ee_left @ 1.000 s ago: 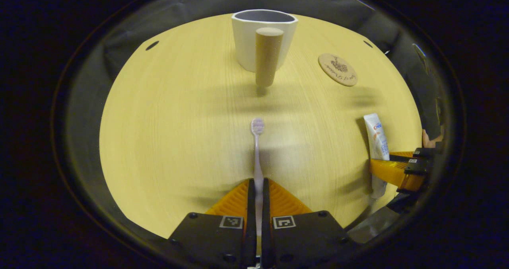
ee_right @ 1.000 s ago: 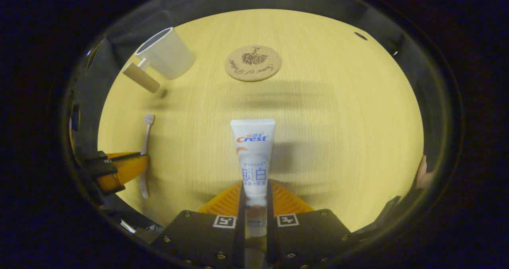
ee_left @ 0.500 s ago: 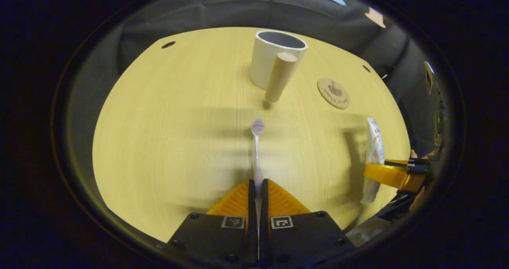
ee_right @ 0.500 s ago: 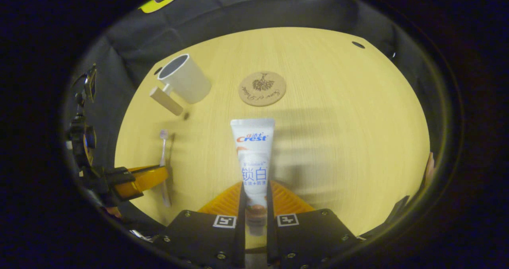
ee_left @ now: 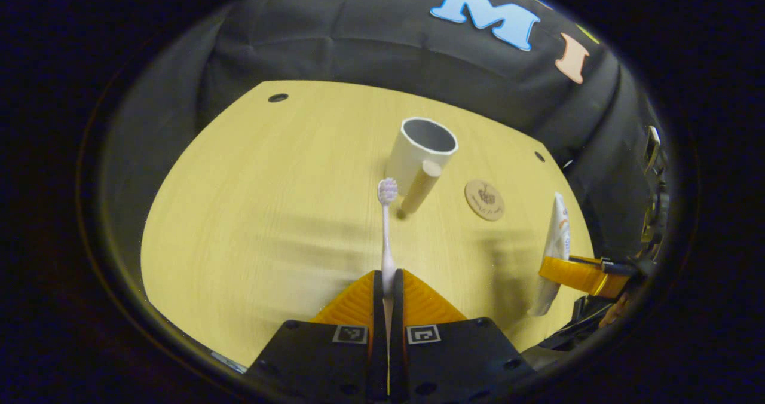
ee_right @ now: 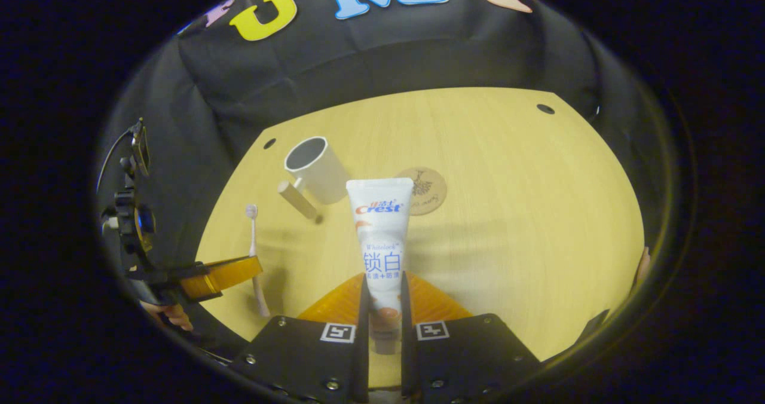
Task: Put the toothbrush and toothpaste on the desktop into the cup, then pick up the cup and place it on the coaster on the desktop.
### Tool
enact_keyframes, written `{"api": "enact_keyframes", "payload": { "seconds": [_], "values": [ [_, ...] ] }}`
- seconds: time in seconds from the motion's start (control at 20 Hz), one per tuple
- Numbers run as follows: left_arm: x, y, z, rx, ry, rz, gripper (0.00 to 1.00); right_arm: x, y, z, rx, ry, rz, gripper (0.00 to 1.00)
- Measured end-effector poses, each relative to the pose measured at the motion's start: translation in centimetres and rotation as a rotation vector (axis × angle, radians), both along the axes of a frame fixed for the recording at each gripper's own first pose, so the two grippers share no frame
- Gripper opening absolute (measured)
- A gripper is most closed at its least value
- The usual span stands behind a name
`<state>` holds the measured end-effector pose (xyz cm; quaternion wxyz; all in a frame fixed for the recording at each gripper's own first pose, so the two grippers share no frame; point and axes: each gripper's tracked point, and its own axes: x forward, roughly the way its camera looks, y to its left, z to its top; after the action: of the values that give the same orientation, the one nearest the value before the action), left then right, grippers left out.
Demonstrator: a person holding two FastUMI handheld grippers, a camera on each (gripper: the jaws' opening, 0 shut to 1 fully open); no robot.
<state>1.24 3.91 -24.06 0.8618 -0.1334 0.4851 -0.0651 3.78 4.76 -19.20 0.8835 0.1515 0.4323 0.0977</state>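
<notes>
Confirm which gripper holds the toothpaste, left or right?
The right gripper: the toothpaste tube stands clamped between its fingers. The left gripper grips the toothbrush by its handle instead.

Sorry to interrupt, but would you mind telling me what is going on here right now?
A person is working with two handheld grippers over a wooden desktop. The left gripper is shut on the toothbrush, and the right gripper is shut on the toothpaste; both are held above the desktop. The cup is empty and stands beside the coaster, not on it.
</notes>
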Motion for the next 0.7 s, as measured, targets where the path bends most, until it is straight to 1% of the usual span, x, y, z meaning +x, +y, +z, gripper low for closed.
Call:
{"api": "enact_keyframes", "payload": {
  "seconds": [0.15,0.3,0.45,0.6,0.7],
  "values": [
    [2.1,1.3,3.5,-0.024,-0.103,0.039,0.09,1.3,0.2,2.4,0.011,-0.071,0.003,0.22],
    [4.2,2.8,8.1,-0.060,-0.216,0.068,0.09,2.9,0.6,4.6,0.031,-0.147,0.010,0.22],
    [6.2,3.8,11.1,-0.092,-0.334,0.098,0.09,4.3,0.6,6.5,0.041,-0.213,0.015,0.22],
    [9.1,3.9,13.3,-0.102,-0.440,0.101,0.09,5.5,0.7,7.9,0.051,-0.254,0.016,0.22],
    [11.7,3.2,14.7,-0.130,-0.526,0.107,0.09,5.9,0.8,8.2,0.050,-0.262,0.011,0.22]
  ]
}}
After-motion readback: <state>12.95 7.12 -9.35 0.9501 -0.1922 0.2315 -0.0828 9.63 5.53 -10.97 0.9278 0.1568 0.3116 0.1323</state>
